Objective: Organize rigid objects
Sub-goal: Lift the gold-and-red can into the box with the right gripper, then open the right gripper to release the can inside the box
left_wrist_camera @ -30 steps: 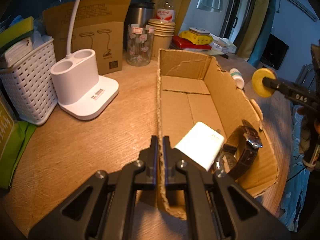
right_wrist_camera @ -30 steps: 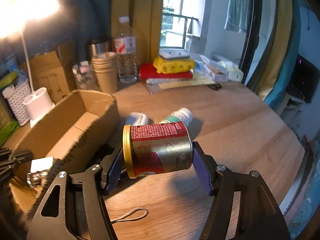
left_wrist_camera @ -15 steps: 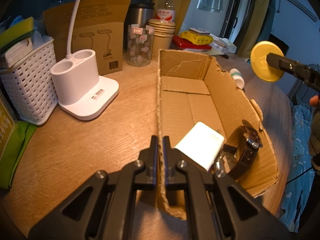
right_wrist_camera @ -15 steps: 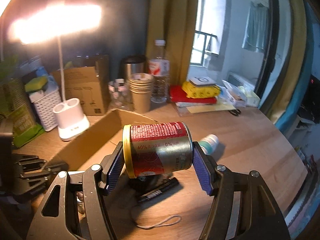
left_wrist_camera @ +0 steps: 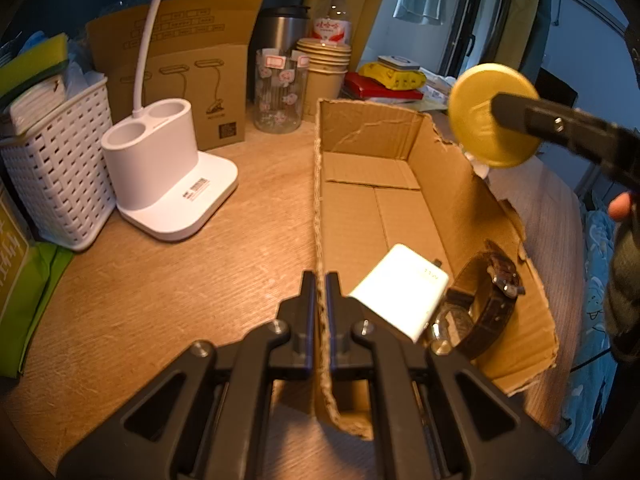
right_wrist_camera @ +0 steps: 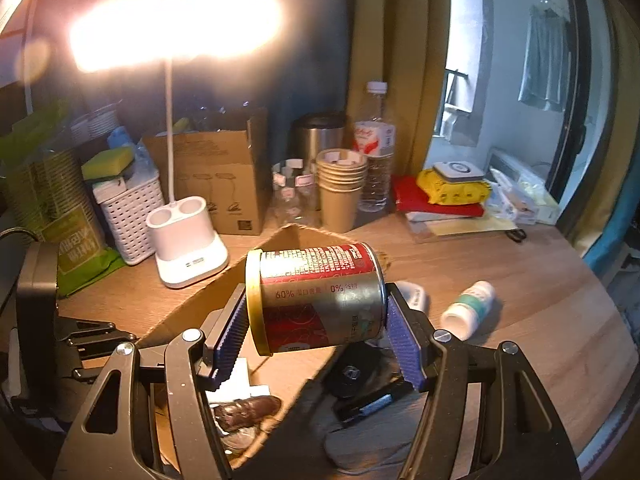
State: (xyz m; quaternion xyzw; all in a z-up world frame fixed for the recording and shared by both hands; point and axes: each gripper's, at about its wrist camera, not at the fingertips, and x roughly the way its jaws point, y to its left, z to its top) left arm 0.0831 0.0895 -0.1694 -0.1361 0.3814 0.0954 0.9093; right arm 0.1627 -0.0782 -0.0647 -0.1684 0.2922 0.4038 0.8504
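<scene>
On the wooden worktop [left_wrist_camera: 168, 304], the left tool [left_wrist_camera: 320, 292], pressed together, pinches the cardboard box [left_wrist_camera: 448, 184] wall. The right tool [right_wrist_camera: 316, 312] clamps a can [right_wrist_camera: 316, 292] by its 2 flat ends above the box; stiff, smooth metal, likely slippery.

Can [right_wrist_camera: 316, 296]: red and metallic gold label, white print, yellow-gold lid. Cardboard box [left_wrist_camera: 460, 184]: plain brown. Watch [left_wrist_camera: 494, 300]: dark brown strap. Charger [left_wrist_camera: 400, 290]: white. Basket [left_wrist_camera: 56, 184], left of frame: white lattice weave. Lamp base [left_wrist_camera: 168, 184]: white. Gripper pads [right_wrist_camera: 404, 354]: blue-purple, ribbed.
</scene>
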